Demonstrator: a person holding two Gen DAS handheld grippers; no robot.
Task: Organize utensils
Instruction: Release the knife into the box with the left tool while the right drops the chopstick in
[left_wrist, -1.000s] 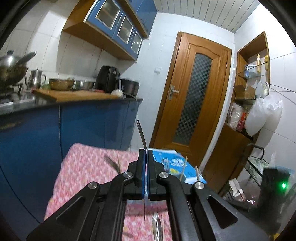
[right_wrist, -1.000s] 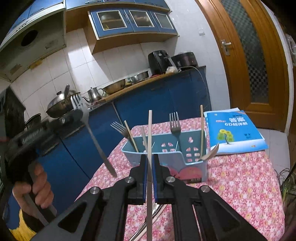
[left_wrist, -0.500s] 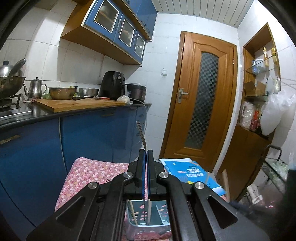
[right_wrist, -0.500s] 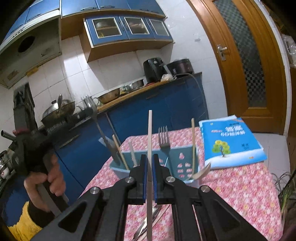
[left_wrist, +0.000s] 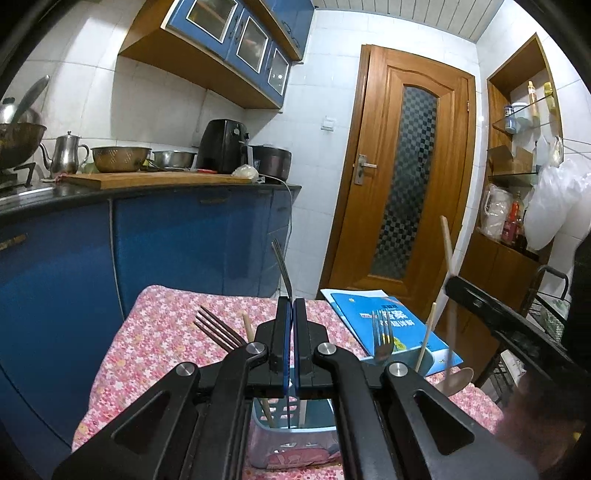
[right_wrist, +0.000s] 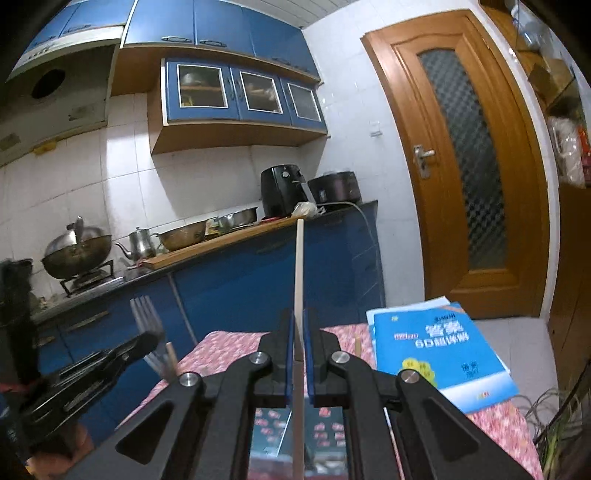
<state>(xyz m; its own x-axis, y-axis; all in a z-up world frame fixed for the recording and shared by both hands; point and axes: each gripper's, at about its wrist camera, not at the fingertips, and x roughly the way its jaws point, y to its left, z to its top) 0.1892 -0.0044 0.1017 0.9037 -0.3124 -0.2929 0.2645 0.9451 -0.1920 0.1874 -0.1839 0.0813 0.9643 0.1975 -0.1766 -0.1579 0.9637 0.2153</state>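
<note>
My left gripper (left_wrist: 291, 306) is shut on a steel fork (left_wrist: 281, 260) held upright and edge-on, tines up. Its handle reaches down into the light blue utensil holder (left_wrist: 295, 439) right below the jaws. The holder holds two more forks (left_wrist: 218, 328), chopsticks (left_wrist: 426, 336) and a spoon (left_wrist: 456, 380). My right gripper (right_wrist: 299, 317) is shut on an upright wooden chopstick (right_wrist: 298, 273) just above the same holder (right_wrist: 328, 424). In the right wrist view the left gripper (right_wrist: 144, 341) and its fork tines (right_wrist: 146, 314) show at the left.
The holder stands on a small table with a pink floral cloth (left_wrist: 162, 332). A blue book (right_wrist: 439, 354) lies at the table's far right corner. Blue kitchen cabinets (left_wrist: 166, 251) run along the left, and a wooden door (left_wrist: 402, 184) is behind.
Both grippers have closed in over the holder. The left one came down, so the fork's handle now sits inside it. The right one swung in from the right with the chopstick.
</note>
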